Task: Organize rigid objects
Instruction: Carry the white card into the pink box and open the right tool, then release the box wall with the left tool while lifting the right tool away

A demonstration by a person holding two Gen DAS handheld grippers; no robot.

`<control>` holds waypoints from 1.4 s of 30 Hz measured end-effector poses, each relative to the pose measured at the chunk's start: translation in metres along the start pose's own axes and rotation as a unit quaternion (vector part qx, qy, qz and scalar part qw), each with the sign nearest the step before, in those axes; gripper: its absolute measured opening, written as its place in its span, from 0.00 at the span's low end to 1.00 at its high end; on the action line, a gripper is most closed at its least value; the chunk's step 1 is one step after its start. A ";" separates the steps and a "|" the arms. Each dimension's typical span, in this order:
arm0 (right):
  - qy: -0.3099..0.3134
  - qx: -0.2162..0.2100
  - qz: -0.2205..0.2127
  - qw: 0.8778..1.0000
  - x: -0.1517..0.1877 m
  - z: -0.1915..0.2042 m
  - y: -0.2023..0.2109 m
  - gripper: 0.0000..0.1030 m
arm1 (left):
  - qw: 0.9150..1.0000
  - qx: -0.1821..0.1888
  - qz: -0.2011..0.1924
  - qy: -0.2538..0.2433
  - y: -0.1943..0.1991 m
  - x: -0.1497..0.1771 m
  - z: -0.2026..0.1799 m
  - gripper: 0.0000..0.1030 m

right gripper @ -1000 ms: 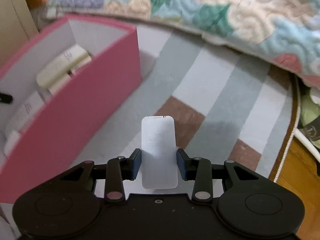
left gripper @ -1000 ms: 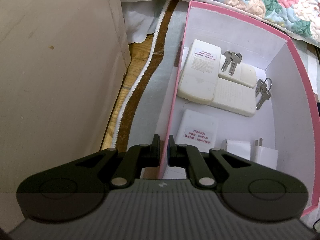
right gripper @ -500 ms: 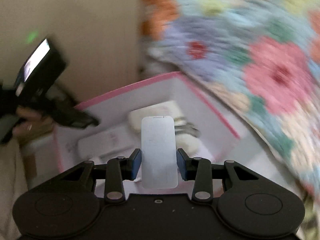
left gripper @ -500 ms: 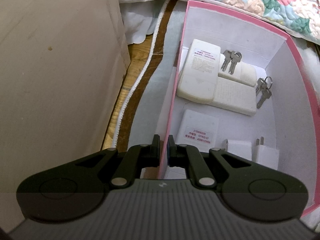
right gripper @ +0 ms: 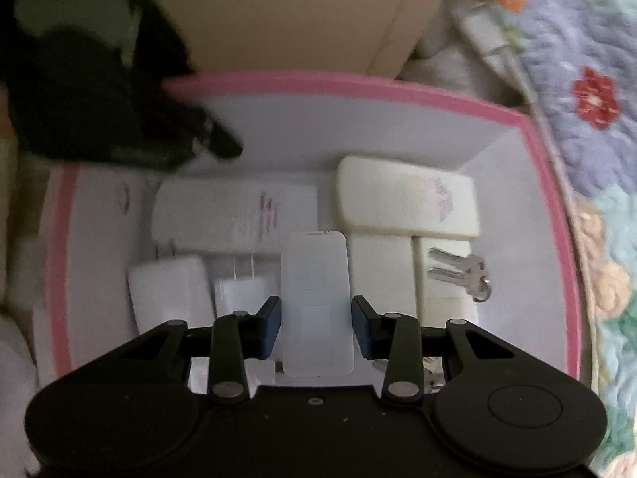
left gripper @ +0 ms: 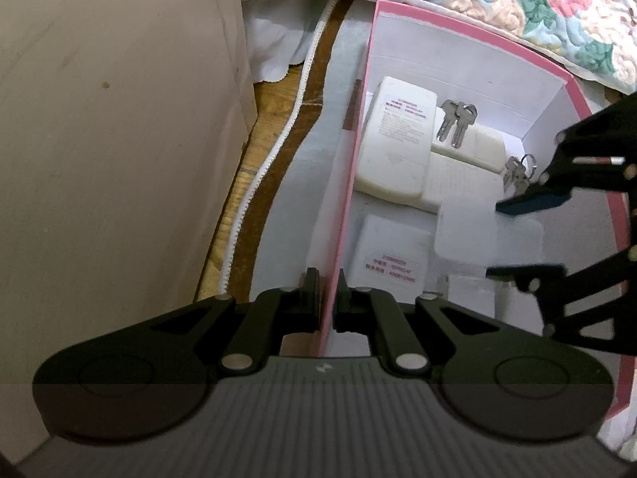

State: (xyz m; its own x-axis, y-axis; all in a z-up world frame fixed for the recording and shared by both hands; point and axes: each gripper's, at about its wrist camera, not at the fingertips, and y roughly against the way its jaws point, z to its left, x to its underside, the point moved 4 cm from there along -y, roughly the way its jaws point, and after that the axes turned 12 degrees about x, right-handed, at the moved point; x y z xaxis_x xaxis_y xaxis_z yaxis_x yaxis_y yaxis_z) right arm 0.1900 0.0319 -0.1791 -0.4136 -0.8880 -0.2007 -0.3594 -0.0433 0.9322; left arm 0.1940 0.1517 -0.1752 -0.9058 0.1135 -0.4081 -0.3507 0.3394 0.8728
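Note:
A pink box (left gripper: pixel 469 28) with a white inside stands on the rug. My left gripper (left gripper: pixel 328 302) is shut on the pink box's left wall (left gripper: pixel 346 183). My right gripper (right gripper: pixel 316 324) is shut on a flat translucent white case (right gripper: pixel 316 302) and holds it over the inside of the box (right gripper: pixel 358 91); it also shows in the left wrist view (left gripper: pixel 517 235) with the case (left gripper: pixel 477 235) above the box floor. In the box lie cream remotes (left gripper: pixel 394 151), white labelled boxes (left gripper: pixel 392 251), white plug adapters (right gripper: pixel 239 290) and two key bunches (left gripper: pixel 456 117).
A beige cabinet side (left gripper: pixel 119 119) stands left of the box. A strip of wooden floor (left gripper: pixel 254 147) and the rug's white edge (left gripper: pixel 278 147) run between them. A floral quilt (left gripper: pixel 537 4) hangs behind and to the right of the box.
My right gripper has swung with the case from above the rug beside the box to above the box's inside. My left gripper has kept its hold on the wall.

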 end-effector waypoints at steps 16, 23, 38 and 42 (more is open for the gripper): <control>-0.274 -0.005 -0.079 0.958 0.049 -0.031 0.050 0.63 | 1.000 -0.013 0.009 0.002 -0.002 0.002 -0.001 0.06; -0.435 -0.028 -0.152 0.887 0.102 -0.027 0.083 0.65 | 0.999 -0.024 0.009 0.033 0.002 0.002 -0.001 0.07; -0.493 -0.007 -0.189 0.849 0.128 -0.005 0.131 0.65 | 0.997 -0.075 -0.011 0.020 0.055 0.013 -0.020 0.18; -0.512 0.000 -0.184 0.839 0.130 0.000 0.141 0.65 | 0.997 -0.073 -0.013 0.000 0.076 0.012 -0.032 0.32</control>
State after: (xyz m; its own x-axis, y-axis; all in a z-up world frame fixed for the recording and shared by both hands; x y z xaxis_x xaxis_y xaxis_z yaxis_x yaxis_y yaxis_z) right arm 0.0855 -0.0900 -0.0733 -0.7772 0.0444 -0.6276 -0.6195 -0.2283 0.7510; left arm 0.1488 0.1491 -0.1053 -0.8964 0.1060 -0.4304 -0.4043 0.2026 0.8919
